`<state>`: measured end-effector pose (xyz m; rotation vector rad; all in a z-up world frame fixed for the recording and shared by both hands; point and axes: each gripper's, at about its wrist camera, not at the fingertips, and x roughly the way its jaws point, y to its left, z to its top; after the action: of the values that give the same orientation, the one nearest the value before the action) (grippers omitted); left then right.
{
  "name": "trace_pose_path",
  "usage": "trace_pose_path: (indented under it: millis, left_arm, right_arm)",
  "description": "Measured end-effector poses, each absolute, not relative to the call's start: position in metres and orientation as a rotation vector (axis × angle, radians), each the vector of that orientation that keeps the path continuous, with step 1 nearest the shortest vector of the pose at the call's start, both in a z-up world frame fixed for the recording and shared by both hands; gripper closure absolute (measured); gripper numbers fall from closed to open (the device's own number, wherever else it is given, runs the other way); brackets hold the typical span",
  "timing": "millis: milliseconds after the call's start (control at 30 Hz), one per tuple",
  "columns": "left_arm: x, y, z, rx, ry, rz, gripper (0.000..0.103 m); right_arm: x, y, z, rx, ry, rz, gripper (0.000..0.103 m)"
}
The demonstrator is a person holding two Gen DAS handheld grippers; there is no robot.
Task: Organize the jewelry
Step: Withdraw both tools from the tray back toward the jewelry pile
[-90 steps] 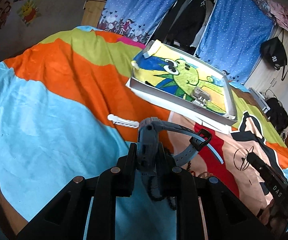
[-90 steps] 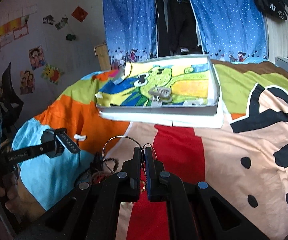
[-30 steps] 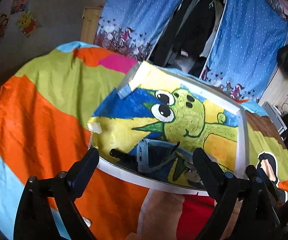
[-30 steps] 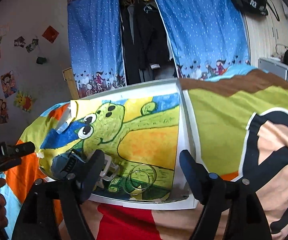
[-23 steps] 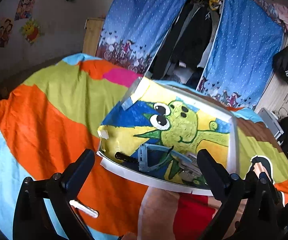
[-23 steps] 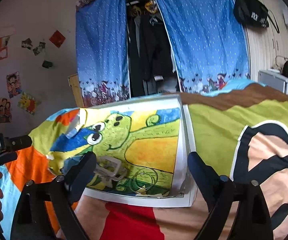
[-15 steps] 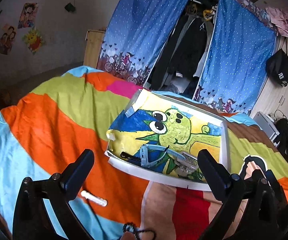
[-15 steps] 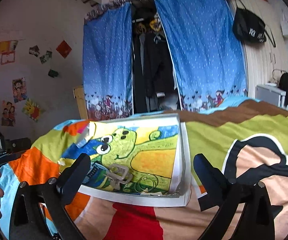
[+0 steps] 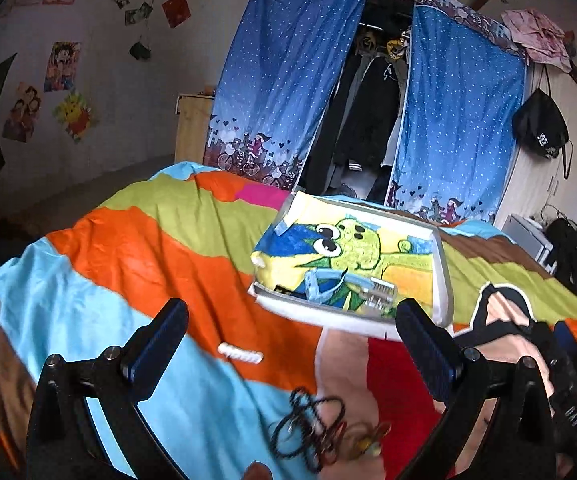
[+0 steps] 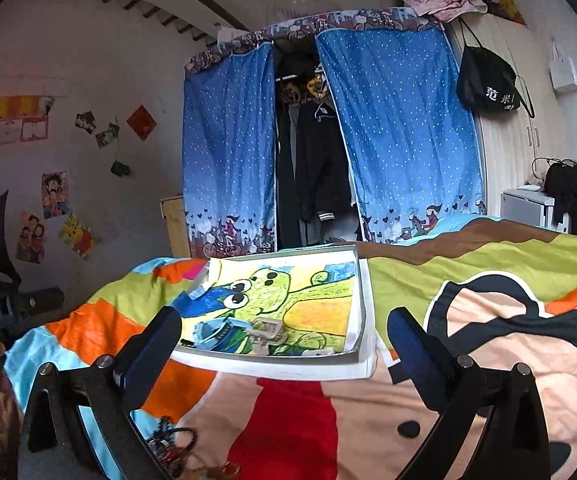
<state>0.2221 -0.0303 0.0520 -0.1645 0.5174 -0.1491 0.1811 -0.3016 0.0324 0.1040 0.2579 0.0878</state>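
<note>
Here the left gripper (image 9: 290, 342) and right gripper (image 10: 284, 346) both hover with jaws spread wide and nothing between them, having just been opening. Ahead on the bright bedspread (image 9: 136, 248) lies the white tray (image 10: 362, 320), holding a grey-blue watch (image 10: 212, 334), a metal band (image 9: 378, 294) and thin hoops (image 10: 314, 340). A white clip (image 9: 240, 353) lies apart on the orange stripe. A tangle of beads (image 9: 316, 432) sits nearest, blurred and hard to sort out.
</note>
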Motion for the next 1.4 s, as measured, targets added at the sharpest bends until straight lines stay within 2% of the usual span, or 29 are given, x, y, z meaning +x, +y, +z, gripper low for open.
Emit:
trace_pose_path:
  millis: [300, 733, 1400]
  left_arm:
    - [0.161, -0.014, 0.044, -0.085, 0.474, -0.144, 0.002]
    - [0.102, 0.003, 0.018, -0.069, 0.523, -0.165, 0.002]
    - [0.123, -0.010, -0.042, -0.018, 0.842, -0.186, 0.002]
  right_arm:
    - [0.134, -0.290, 0.033, 0.092, 0.268, 0.109, 0.000]
    - [0.085, -0.279, 0.022, 0.080, 0.367, 0.117, 0.000]
    - [0.113, -0.267, -0.021, 0.081, 0.680, 0.114, 0.000]
